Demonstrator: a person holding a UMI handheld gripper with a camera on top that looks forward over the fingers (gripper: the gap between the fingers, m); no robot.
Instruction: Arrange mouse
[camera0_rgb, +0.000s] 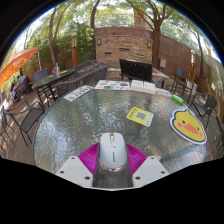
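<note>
A white and grey computer mouse (113, 151) sits between my two fingers, with the magenta pads (92, 157) pressed against both its sides. My gripper (112, 163) is shut on the mouse, just above the glass tabletop (90, 120). A yellow duck-shaped mat (187, 125) lies on the table ahead to the right. A small yellow card (140, 116) lies just beyond the mouse, a little right.
Papers (112, 86) and a white box (143, 87) lie at the far side of the round glass table. A dark monitor (136, 69) stands behind them. A green thing (178, 99) lies at far right. Metal chairs (28, 118) ring the table.
</note>
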